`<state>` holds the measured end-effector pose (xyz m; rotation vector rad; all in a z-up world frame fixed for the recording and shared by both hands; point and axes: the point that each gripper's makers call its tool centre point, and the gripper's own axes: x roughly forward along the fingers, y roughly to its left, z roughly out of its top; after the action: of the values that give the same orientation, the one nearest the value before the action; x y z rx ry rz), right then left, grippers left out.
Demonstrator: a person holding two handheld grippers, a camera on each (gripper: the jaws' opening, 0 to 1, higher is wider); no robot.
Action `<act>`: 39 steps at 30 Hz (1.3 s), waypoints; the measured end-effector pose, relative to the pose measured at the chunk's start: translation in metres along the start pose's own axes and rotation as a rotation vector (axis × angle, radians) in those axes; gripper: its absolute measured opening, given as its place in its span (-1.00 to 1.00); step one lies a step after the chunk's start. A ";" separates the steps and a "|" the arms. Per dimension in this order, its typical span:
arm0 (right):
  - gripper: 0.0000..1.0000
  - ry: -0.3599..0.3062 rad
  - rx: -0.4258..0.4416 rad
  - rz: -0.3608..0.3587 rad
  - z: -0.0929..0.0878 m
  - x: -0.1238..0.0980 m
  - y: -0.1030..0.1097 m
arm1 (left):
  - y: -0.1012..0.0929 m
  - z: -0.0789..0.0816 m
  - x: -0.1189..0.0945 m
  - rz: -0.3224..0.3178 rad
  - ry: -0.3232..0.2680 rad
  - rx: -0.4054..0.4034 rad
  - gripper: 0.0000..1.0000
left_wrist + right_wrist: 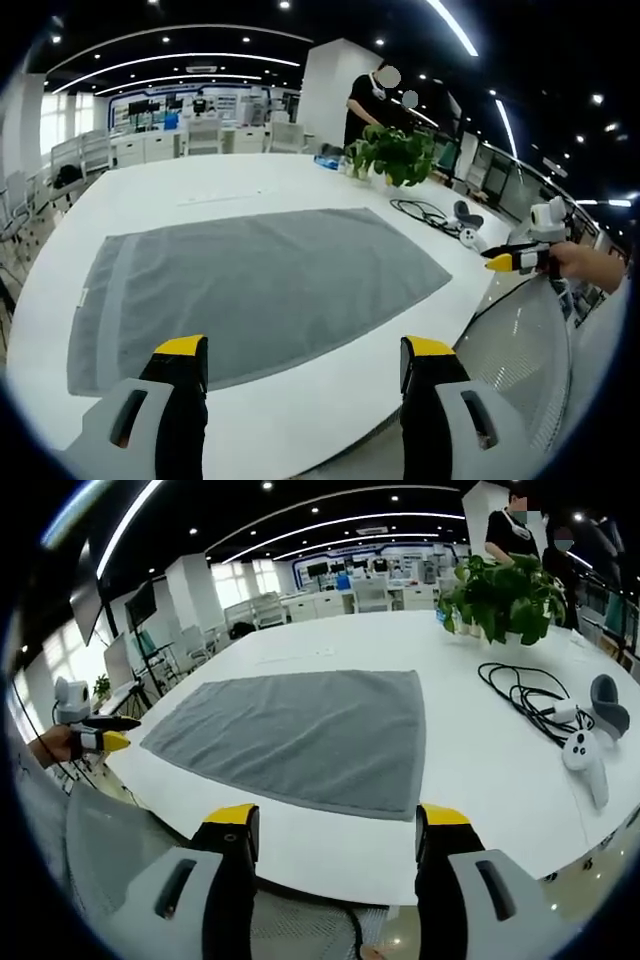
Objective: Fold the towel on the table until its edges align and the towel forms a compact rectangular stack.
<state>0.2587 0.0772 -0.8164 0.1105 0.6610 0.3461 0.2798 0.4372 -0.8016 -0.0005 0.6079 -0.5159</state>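
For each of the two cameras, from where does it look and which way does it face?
Left gripper view: rides the left tool, off the table's near edge, facing across the flat grey towel; the right tool, in a hand, enters at right.
Right gripper view: rides the right tool, also off the near edge, facing the towel; the left tool enters at left.
Shared: towel, table, potted plant, black cable.

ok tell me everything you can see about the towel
The towel is plain grey with a soft, woven look and a lighter band running near one short edge. It lies spread flat in a single layer on the white table, not yet folded, with only faint ripples. Its near edge sits just ahead of both open tools. Nothing rests on it or touches it.
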 end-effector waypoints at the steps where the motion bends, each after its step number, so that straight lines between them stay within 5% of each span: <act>1: 0.27 -0.003 0.005 0.000 0.001 0.000 -0.001 | -0.001 0.000 0.000 -0.002 0.003 0.003 0.63; 15: 0.25 0.003 0.004 0.024 0.007 0.002 -0.010 | -0.021 0.015 0.010 -0.026 0.009 0.046 0.62; 25: 0.22 -0.005 -0.027 0.027 0.017 0.008 -0.028 | -0.076 0.028 0.045 -0.145 0.034 0.120 0.62; 32: 0.21 -0.044 -0.078 0.037 0.048 0.012 -0.044 | -0.121 0.032 0.069 -0.235 0.049 0.166 0.62; 39: 0.20 -0.046 -0.106 0.051 0.058 0.024 -0.061 | -0.151 0.060 0.100 -0.264 0.021 0.176 0.61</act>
<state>0.3296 0.0288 -0.7974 0.0344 0.5941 0.4259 0.3123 0.2503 -0.7838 0.0920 0.5846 -0.8253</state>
